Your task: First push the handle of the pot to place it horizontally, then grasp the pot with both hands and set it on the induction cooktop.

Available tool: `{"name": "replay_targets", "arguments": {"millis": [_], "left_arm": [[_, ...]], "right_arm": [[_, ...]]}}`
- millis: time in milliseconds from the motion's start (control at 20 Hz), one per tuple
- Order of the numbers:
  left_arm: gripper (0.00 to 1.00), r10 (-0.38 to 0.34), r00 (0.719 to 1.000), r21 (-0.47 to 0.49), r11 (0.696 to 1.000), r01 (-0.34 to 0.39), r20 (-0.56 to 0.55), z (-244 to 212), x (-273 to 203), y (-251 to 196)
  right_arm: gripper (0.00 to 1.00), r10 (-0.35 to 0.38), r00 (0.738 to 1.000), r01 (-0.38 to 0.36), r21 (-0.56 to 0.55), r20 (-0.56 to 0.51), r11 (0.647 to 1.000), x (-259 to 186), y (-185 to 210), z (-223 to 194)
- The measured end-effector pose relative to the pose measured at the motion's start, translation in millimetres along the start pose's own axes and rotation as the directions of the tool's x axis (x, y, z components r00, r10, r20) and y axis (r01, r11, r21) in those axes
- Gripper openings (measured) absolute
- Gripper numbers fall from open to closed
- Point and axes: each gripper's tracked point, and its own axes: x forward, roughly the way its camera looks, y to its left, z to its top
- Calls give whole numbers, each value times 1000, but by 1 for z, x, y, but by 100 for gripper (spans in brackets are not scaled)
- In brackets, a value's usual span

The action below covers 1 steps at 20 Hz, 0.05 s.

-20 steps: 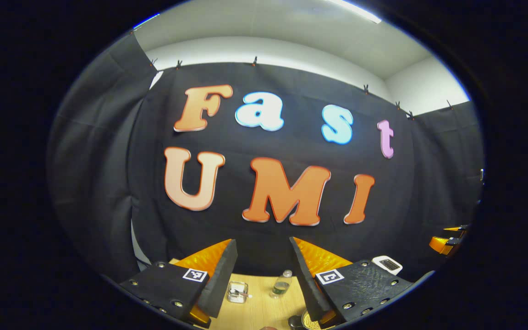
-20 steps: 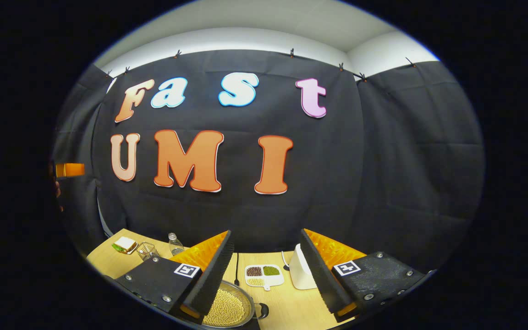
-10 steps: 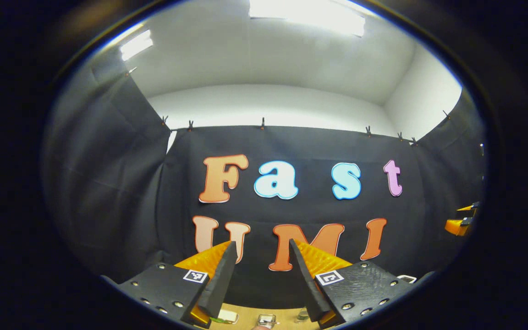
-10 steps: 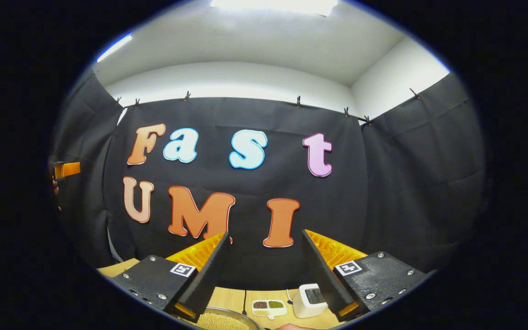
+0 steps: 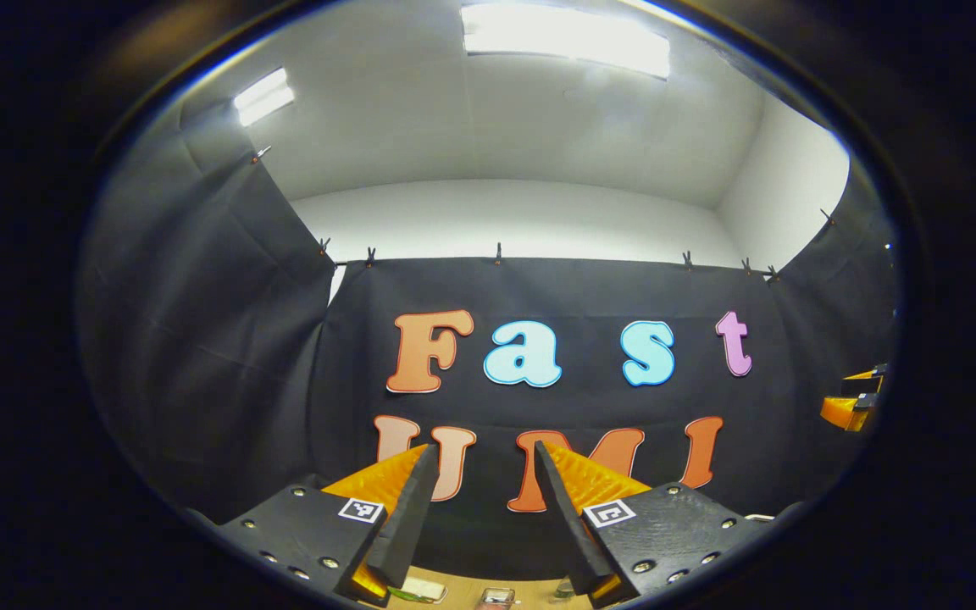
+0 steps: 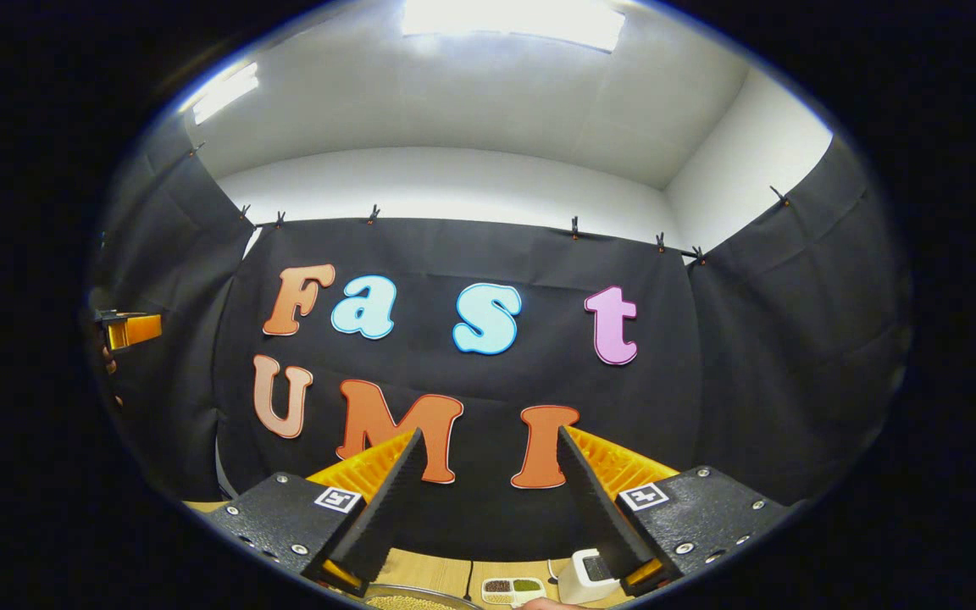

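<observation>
Both of your hand-held grippers point up at the booth wall. The left hand-held gripper (image 5: pixel 479 453) stands wide with nothing between its fingers, and so does the right hand-held gripper (image 6: pixel 488 436). The pot (image 6: pixel 407 599) sits on the desk (image 6: pixel 437 572) at the near bottom edge of the right gripper view, and it appears full of pale beans. Expect it to be heavy, rigid and slick. Take it by the rim on opposite sides and keep it level, so nothing spills.

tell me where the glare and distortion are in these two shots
Left gripper view: two ceiling lights blow out to white, and the fisheye bows the cloth wall's edges. Right gripper view: one ceiling panel glares at the top edge; the pot is squeezed against the bottom rim.
</observation>
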Motion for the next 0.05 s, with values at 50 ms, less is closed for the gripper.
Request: {"name": "replay_targets", "arguments": {"millis": [50], "left_arm": [[70, 0, 1000, -2, 1000, 0, -10, -3, 0, 0]], "right_arm": [[97, 3, 1000, -3, 0, 2, 1000, 1, 3, -1]]}}
